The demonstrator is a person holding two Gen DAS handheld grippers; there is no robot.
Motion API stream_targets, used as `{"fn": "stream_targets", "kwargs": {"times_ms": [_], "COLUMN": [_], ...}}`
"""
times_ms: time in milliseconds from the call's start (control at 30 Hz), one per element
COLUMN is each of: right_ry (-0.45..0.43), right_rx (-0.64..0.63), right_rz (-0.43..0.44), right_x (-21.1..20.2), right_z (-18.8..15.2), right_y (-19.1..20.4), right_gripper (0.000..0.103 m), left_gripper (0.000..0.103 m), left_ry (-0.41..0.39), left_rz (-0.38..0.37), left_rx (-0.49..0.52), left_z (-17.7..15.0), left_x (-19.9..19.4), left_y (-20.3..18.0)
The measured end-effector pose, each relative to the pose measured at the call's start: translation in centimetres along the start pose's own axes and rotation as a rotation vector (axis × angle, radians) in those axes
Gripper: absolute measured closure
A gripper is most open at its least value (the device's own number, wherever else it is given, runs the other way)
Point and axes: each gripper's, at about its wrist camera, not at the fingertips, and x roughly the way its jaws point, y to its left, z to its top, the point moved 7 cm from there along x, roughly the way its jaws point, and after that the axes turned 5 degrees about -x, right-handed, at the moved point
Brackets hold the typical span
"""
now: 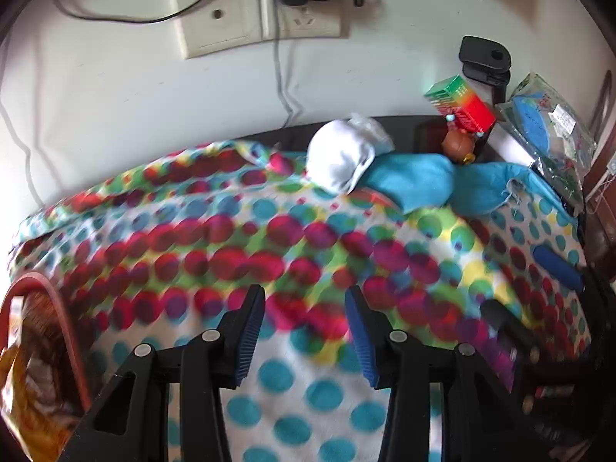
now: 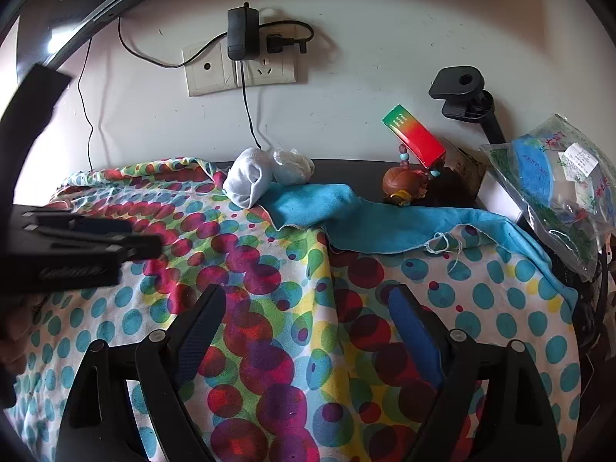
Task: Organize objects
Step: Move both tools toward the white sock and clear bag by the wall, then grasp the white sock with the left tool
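A rolled white sock [image 1: 340, 161] [image 2: 246, 181] lies at the far edge of the dotted cloth [image 1: 269, 254] [image 2: 277, 288], next to a crumpled white bag [image 2: 292, 165]. A blue cloth [image 1: 419, 181] [image 2: 365, 219] lies to its right. A green-red box [image 1: 462, 104] [image 2: 415, 138] leans over a brown figurine [image 1: 458, 146] [image 2: 404, 186]. My left gripper [image 1: 304, 331] is open and empty above the cloth; it also shows at the left of the right wrist view [image 2: 84, 238]. My right gripper [image 2: 308, 335] is open and empty; it also shows at the right of the left wrist view [image 1: 535, 288].
A red basket [image 1: 42, 346] with packets sits at the near left. A clear bag with a blue item [image 1: 546, 127] [image 2: 554, 177] stands at the right. A black clamp mount [image 1: 485, 61] [image 2: 466, 92] and wall sockets with cables [image 1: 269, 19] [image 2: 242, 65] are behind.
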Motion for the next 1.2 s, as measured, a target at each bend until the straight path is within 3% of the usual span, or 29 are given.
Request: {"fn": "stream_targets", "kwargs": {"times_ms": [233, 433, 667, 700, 767, 933, 1200], "right_ry": [0.01, 0.005, 0.002, 0.002, 0.006, 0.002, -0.002], "right_rx": [0.046, -0.002, -0.004, -0.004, -0.006, -0.007, -0.008], "right_rz": [-0.001, 0.01, 0.018, 0.017, 0.02, 0.019, 0.032], "right_x": [0.2, 0.0, -0.1, -0.1, 0.0, 0.0, 0.0], "right_z": [-0.1, 0.0, 0.1, 0.1, 0.1, 0.1, 0.1], "right_y": [-0.9, 0.0, 0.2, 0.2, 0.3, 0.3, 0.2], "right_gripper": [0.012, 0.01, 0.008, 0.008, 0.008, 0.007, 0.007], "left_gripper": [0.059, 0.059, 0.059, 0.059, 0.059, 0.057, 0.055], "left_ry": [-0.003, -0.022, -0.082, -0.082, -0.089, -0.089, -0.105], "left_rz": [-0.142, -0.183, -0.152, -0.175, -0.209, -0.204, -0.185], "left_rx": [-0.061, -0.054, -0.005, -0.003, -0.033, -0.081, -0.011], "left_z": [3.8, 6.2, 7.2, 7.2, 7.5, 8.4, 8.0], "left_x": [4.6, 7.1, 8.1, 8.0, 8.0, 8.4, 8.0], "left_y": [-1.8, -3.1, -3.1, -3.1, -2.8, -2.2, -1.9]}}
